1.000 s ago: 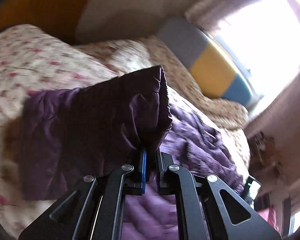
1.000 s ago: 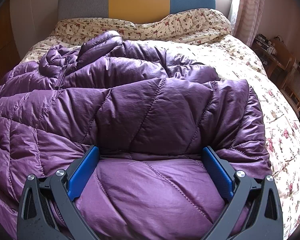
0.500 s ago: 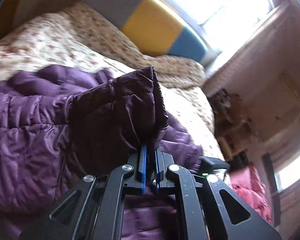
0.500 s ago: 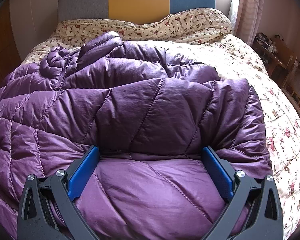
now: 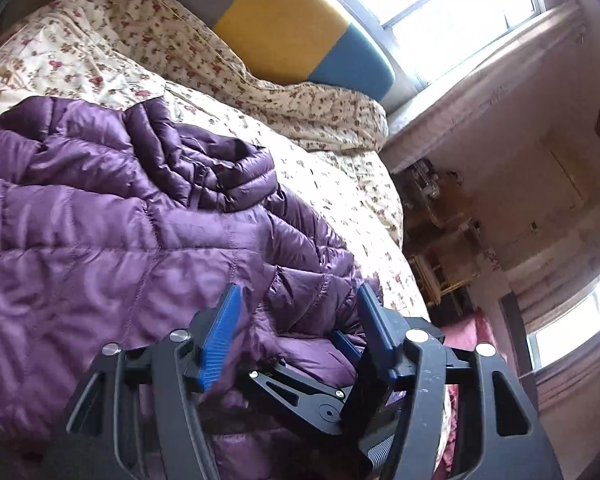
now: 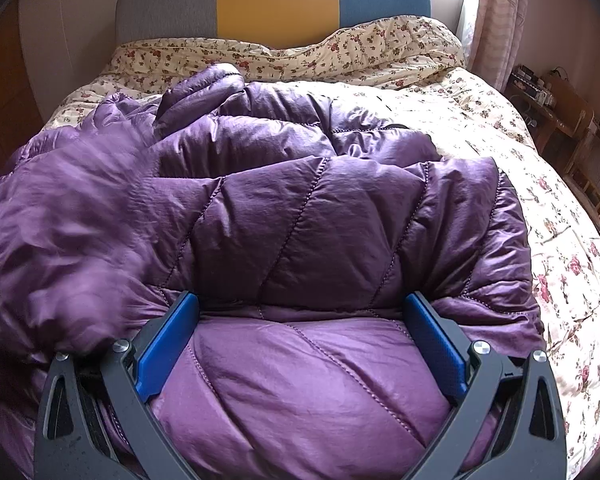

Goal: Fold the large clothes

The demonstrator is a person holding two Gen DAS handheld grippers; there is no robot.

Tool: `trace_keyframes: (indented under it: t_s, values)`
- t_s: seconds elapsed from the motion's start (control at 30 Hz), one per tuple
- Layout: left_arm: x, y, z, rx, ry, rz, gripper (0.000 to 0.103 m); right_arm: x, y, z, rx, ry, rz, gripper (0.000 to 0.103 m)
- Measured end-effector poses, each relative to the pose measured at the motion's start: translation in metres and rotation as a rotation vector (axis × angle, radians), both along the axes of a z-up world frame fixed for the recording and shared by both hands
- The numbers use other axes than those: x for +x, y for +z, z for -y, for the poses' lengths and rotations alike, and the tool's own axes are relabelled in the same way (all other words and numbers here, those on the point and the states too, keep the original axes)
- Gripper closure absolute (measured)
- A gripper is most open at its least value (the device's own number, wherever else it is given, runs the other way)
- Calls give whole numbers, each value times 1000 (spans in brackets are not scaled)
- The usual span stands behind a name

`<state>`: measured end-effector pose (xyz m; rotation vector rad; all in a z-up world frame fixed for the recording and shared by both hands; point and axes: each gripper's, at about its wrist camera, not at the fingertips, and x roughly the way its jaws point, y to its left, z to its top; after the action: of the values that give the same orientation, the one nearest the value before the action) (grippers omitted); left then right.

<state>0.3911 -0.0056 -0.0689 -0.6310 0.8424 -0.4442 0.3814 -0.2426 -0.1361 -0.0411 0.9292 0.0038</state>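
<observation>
A purple quilted down jacket [image 6: 320,220] lies spread over the bed. My right gripper [image 6: 302,320] is open wide and rests on the jacket's near part, which bulges up between its blue pads [image 6: 168,344]. My left gripper [image 5: 296,304] hovers over the jacket [image 5: 100,240] with its jaws opening. A blurred flap of purple fabric [image 5: 256,344] slides off beside its left pad [image 5: 220,336], and the pads do not press on it. That flap [image 6: 60,240] shows blurred at the left of the right wrist view. Part of the right gripper [image 5: 320,396] shows below the left one.
The bed has a floral cover [image 6: 560,240] and a grey, yellow and blue headboard [image 6: 276,0]. A window with a curtain [image 6: 496,20] is behind on the right. Wooden furniture with small items [image 6: 556,108] stands along the bed's right side.
My left gripper carried a pinched part of the jacket across over the body, then its jaws parted and the fabric dropped onto the jacket. The right gripper stayed still.
</observation>
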Motion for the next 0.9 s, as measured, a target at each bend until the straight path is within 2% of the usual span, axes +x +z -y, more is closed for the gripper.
trace_keyframes:
  t_s: [0.1, 0.2, 0.3, 0.37, 0.47, 0.57, 0.67, 0.77, 0.8, 0.87, 0.9]
  values:
    - [-9, 4, -14, 2, 30, 9, 44, 0, 2, -2, 0, -3, -1, 2]
    - [-19, 5, -38, 52, 89, 15, 44, -2, 5, -3, 0, -4, 2, 7]
    - [-28, 4, -62, 113, 147, 14, 44, -7, 15, 2, 9, -24, 14, 19]
    - [-34, 2, -77, 139, 179, 12, 44, -11, 24, 9, 26, -43, 24, 31]
    - [-45, 1, -98, 174, 222, 12, 44, -15, 42, 18, 107, -71, 51, 35]
    - [-53, -1, -112, 185, 253, 12, 44, -15, 57, 10, 216, -28, 53, 34]
    - [-62, 1, -121, 205, 270, 20, 44, -9, 60, -11, 332, 36, -1, 32]
    - [-70, 4, -128, 230, 285, 29, 44, -1, 51, -31, 381, 73, -73, 31]
    - [-73, 5, -131, 232, 289, 32, 44, 2, 46, -41, 387, 87, -102, 35]
    - [-77, 6, -139, 235, 308, 38, 44, 5, 40, -50, 390, 100, -130, 67]
    - [-79, 6, -143, 234, 319, 42, 44, 6, 40, -54, 387, 101, -132, 71]
